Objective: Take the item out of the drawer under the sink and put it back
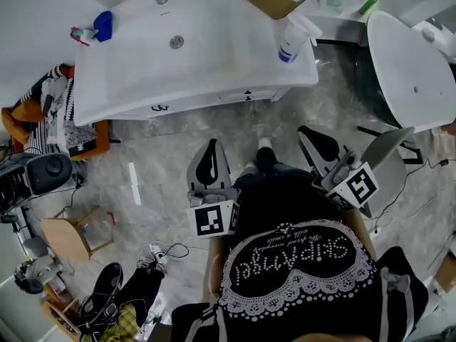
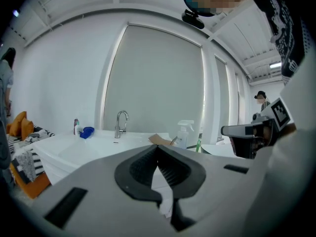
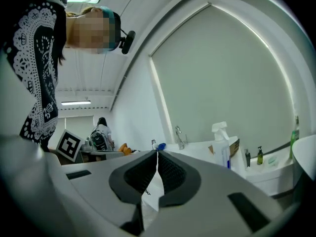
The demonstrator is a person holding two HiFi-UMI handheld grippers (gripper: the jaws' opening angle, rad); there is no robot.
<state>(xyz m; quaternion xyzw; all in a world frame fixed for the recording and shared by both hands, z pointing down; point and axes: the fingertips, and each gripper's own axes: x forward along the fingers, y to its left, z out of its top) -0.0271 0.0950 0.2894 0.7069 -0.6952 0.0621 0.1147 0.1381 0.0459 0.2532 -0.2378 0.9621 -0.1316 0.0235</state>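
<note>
The shirt lettering (image 1: 296, 251) is upside down and illegible. The left tongs (image 1: 211, 144) and right tongs (image 1: 305, 131) are closed, gripping nothing, well apart from the shut drawer (image 1: 192, 103) under the sink (image 1: 214, 27).

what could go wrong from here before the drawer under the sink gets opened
1. Both the left tongs and right tongs are shut; the drawer has a small handle, so a grip may slip off.
2. The spray bottle stands near the counter's front edge; a bump could topple it.
3. A cable lies on the floor close by, a possible trip.
</note>
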